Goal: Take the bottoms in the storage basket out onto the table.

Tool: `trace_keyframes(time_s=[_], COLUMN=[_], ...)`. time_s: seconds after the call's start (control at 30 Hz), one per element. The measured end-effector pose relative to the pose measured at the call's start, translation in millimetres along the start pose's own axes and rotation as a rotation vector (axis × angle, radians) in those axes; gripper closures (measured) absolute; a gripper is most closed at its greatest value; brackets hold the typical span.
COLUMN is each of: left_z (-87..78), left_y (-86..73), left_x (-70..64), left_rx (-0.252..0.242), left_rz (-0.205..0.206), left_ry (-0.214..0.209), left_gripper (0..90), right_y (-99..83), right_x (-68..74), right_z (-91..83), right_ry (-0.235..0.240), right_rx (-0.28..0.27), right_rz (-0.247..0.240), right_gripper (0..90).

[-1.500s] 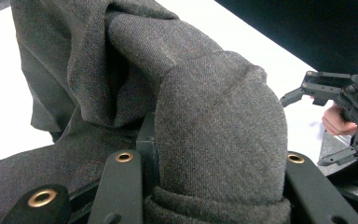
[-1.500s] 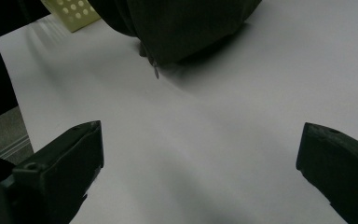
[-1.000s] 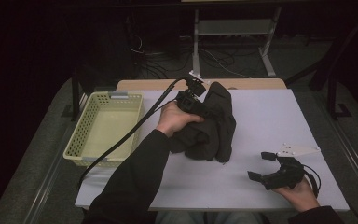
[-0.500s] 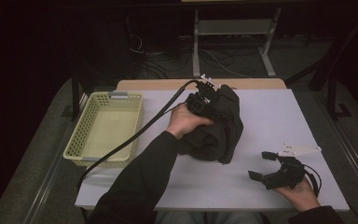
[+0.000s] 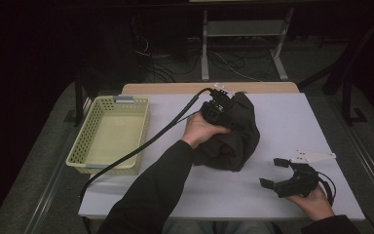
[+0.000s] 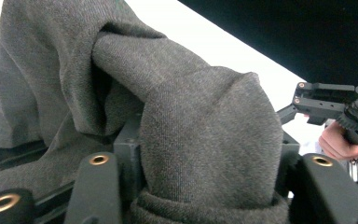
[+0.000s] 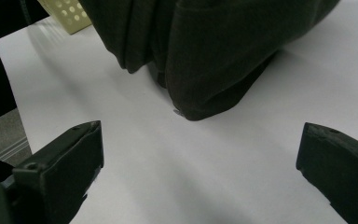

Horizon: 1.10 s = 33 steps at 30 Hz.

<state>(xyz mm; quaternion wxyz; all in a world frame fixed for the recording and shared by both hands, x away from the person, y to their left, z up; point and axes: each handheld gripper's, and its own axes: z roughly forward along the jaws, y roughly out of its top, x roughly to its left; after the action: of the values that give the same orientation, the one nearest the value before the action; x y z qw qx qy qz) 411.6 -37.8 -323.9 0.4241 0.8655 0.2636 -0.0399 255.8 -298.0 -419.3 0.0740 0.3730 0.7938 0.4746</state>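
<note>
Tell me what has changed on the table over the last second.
The left gripper, shut on the dark grey cloth, has carried its fold farther from the person and to the right, and the bundle has shifted that way with it. The right gripper stays open near the table's front right, and the yellow basket has not moved.

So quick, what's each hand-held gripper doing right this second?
Left hand-held gripper: shut on the dark cloth, a fold bunched between its jaws.
Right hand-held gripper: open, holding nothing, above the table.
</note>
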Motion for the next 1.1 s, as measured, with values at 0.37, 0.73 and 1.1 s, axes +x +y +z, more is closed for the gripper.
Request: trace_keyframes(time_s=[0.37, 0.73, 1.1], left_z=[20.9, 32.3, 10.4], left_y=[0.0, -5.6, -2.3], left_x=[-12.1, -14.1, -25.5], left_rx=[0.0, -0.022, -0.027], left_rz=[0.05, 0.055, 0.109], left_ry=[0.018, -0.036, 0.012], left_gripper=[30.7, 20.7, 1.6], right_y=[-0.1, -0.2, 0.1], right_x=[-0.3, -0.4, 0.2], right_z=[0.0, -1.4, -1.6], right_ry=[-0.004, -0.002, -0.007], right_rx=[-0.006, -0.005, -0.005], right_rz=[-0.003, 0.001, -0.001], right_gripper=[0.2, 0.2, 0.2])
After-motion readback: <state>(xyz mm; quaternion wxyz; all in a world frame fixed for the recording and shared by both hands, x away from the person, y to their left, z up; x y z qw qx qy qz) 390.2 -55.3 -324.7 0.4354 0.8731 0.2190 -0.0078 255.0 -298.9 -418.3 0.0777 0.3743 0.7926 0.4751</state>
